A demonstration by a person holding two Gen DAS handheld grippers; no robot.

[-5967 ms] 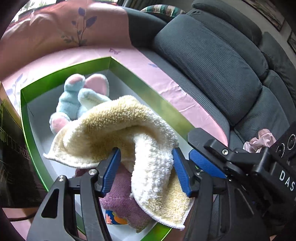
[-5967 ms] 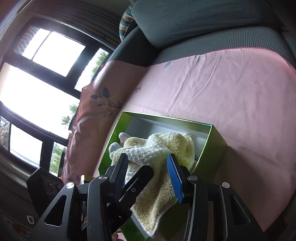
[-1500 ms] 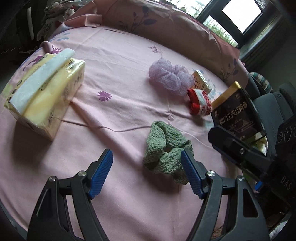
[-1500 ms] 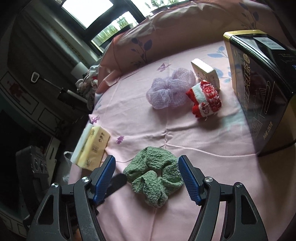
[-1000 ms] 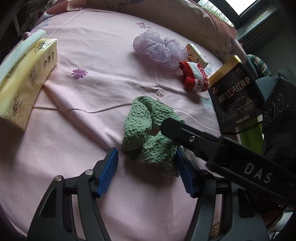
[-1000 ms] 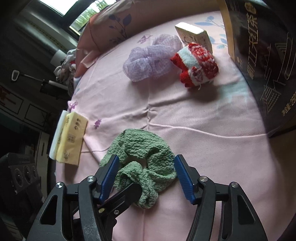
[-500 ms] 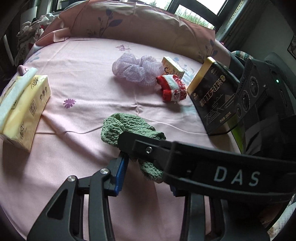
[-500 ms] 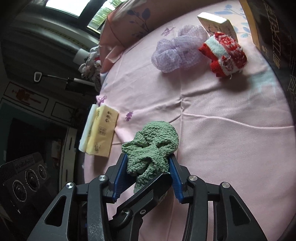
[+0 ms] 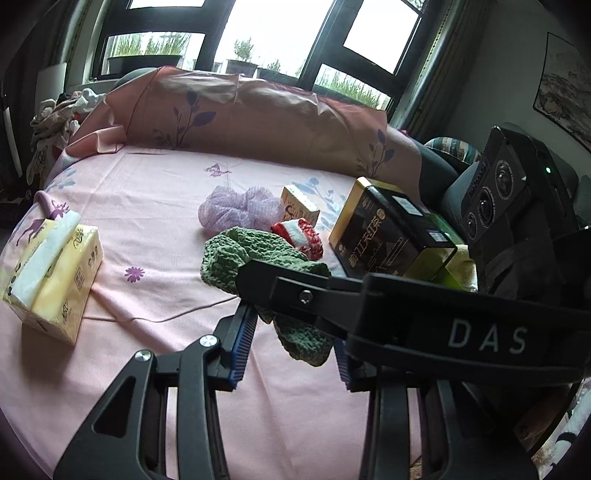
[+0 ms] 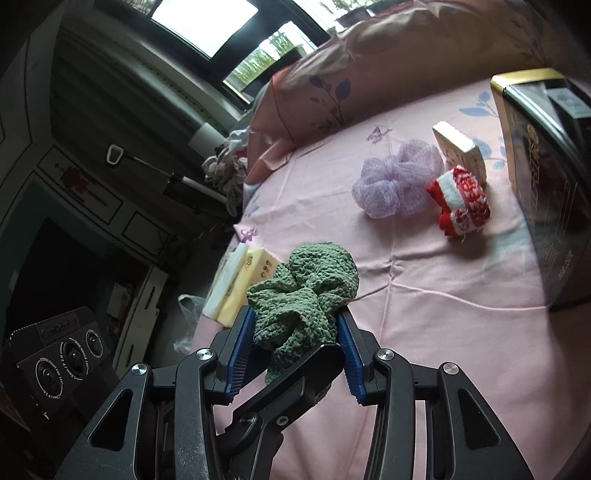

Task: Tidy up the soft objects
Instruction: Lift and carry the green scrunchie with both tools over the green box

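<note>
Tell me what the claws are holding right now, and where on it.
Both hold the green knitted scrunchie: right claw pinches its bunched near end; left claw also grips the near part.

Daylight from the windows, strong fisheye, dark corners.

Light pours in from the windows point(image 9: 280, 33) far beyond the left tongs point(image 9: 291, 343), and the panes are blown out to plain white, no detail in the glass. The pink sheet point(image 9: 159, 206) ahead of the tongs is evenly lit with soft, faint shadows under the tissue pack point(image 9: 51, 273). Left of the right tongs point(image 10: 295, 347) the room falls away dim and murky around the cabinet point(image 10: 92, 206). Both views bend hard at the rims, window bars curving, corners vignetted black. The tong frames closest to the lens look slightly soft; the green scrunchie point(image 10: 306, 291) reads sharp, stitches clear.
</note>
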